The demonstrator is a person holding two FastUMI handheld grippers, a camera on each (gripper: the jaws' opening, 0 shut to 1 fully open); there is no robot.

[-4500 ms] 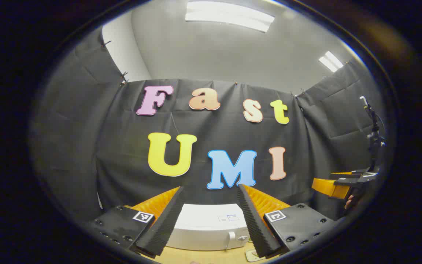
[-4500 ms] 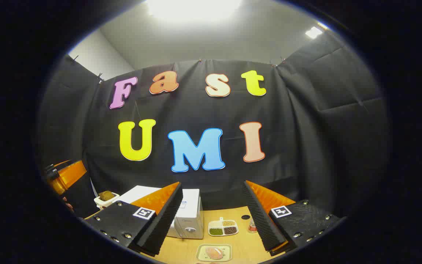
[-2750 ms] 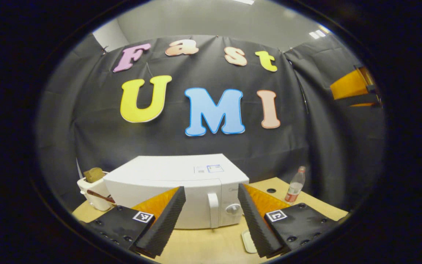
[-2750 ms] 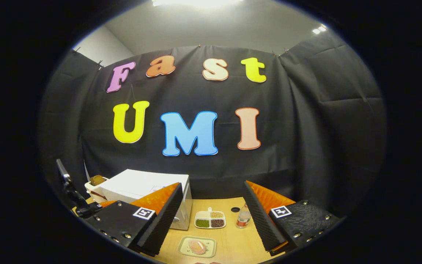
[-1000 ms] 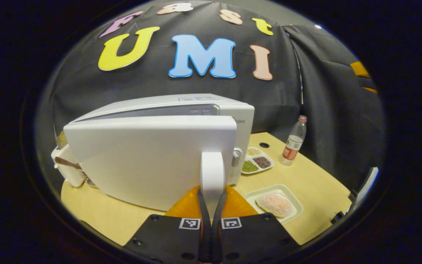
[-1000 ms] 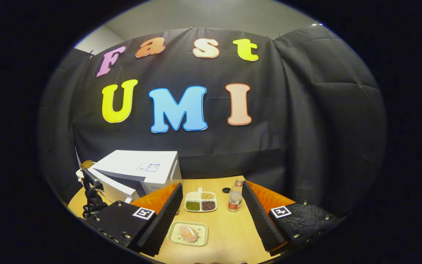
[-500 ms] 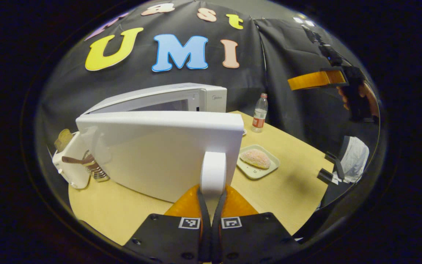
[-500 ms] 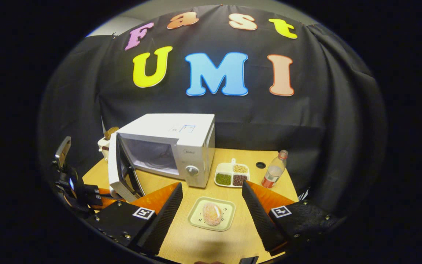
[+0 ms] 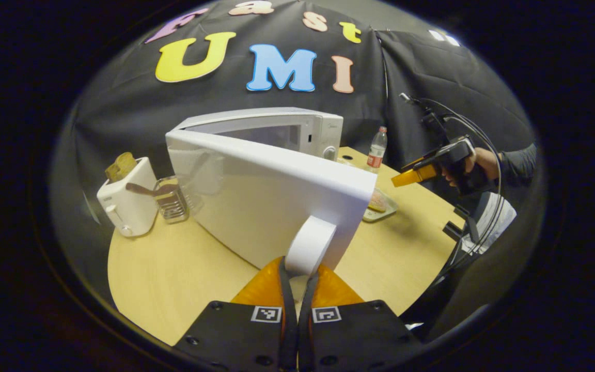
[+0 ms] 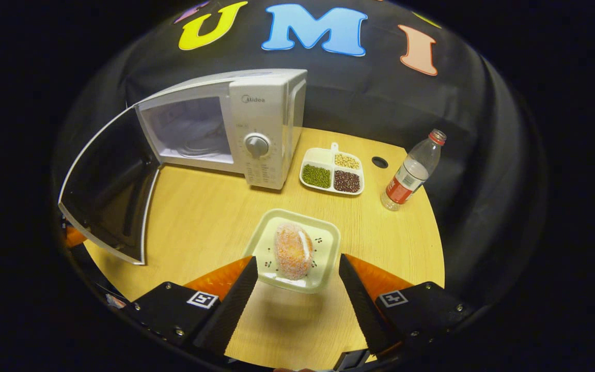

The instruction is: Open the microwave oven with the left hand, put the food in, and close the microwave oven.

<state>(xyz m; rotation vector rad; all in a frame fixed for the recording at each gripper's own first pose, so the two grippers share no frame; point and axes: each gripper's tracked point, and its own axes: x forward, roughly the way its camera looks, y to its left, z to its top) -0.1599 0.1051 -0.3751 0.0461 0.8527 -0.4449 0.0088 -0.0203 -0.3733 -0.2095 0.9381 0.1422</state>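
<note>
Right gripper [image 10: 297,281] over plate [image 10: 328,243] — bun [image 10: 293,250] inside.

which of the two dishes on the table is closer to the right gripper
The square plate with the sugared bun. It sits just ahead of the open right gripper; the three-part bean tray lies farther back, beside the microwave.

Mock kitchen booth: microwave [image 10: 256,124], toaster [image 9: 126,199], wooden table [image 10: 209,206].
</note>
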